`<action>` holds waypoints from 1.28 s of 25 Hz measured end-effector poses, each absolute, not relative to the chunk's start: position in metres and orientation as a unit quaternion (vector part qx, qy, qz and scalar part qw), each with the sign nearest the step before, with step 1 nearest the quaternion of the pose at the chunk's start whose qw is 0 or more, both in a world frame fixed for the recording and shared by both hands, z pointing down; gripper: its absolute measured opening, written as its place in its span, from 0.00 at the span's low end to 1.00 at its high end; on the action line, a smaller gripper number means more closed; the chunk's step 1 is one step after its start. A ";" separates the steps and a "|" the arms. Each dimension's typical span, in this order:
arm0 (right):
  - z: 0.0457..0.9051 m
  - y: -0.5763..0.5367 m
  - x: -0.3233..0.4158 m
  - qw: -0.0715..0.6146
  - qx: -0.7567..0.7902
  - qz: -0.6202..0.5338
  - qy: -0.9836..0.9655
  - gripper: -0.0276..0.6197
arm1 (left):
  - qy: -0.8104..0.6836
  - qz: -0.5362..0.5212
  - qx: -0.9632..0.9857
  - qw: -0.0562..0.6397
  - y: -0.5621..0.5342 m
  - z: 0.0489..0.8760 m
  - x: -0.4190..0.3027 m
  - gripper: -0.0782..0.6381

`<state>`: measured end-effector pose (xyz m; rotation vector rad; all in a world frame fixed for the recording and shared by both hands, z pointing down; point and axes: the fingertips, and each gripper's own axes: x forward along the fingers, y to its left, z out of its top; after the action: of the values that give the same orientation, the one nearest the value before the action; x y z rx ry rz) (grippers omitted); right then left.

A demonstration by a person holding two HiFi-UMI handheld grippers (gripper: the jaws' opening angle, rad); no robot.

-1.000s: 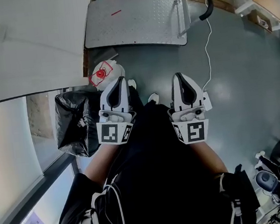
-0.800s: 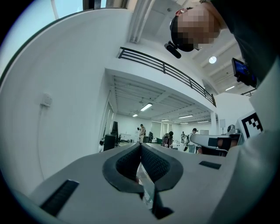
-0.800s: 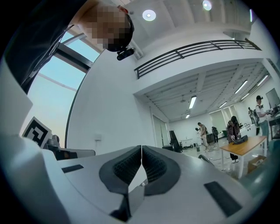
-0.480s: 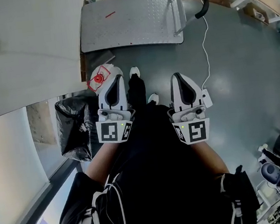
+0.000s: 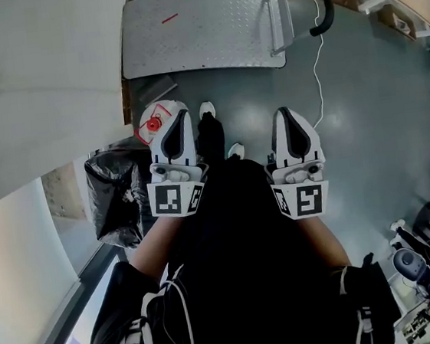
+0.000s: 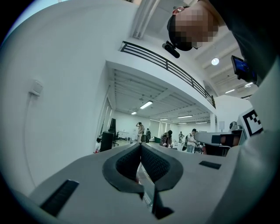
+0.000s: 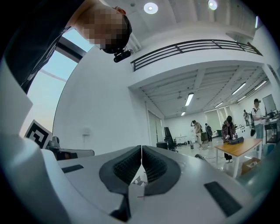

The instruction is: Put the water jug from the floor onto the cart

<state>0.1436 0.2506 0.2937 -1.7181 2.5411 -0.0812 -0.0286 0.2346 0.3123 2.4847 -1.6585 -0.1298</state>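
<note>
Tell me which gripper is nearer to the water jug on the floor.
Left. The left gripper shows just beside the water jug; the right gripper is well to its right.

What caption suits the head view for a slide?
Seen from above: left hand-held gripper and right hand-held gripper, shut and empty; water jug on floor near cart.

Bag [image 5: 114, 198] beside jug [image 5: 154, 121] (open floor [image 5: 369, 103] right)
</note>
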 end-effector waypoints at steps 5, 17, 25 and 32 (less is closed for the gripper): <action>0.289 0.212 0.125 0.011 -0.555 0.005 0.832 0.07 | -0.552 -0.047 0.828 0.083 0.197 0.314 -0.042 0.13; 0.280 0.127 0.073 -0.021 -0.536 0.020 0.844 0.07 | -0.565 -0.072 0.817 0.089 0.099 0.316 -0.095 0.13; 0.275 0.091 0.046 -0.040 -0.535 0.035 0.843 0.07 | -0.572 -0.088 0.808 0.112 0.061 0.329 -0.131 0.13; 0.279 0.061 0.025 -0.044 -0.533 0.025 0.845 0.07 | -0.581 -0.076 0.803 0.110 0.047 0.337 -0.157 0.13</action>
<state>0.0253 0.0614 0.2787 -1.7220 2.7302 0.0807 -0.1573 0.0473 0.3373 2.3607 -1.7068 -0.2235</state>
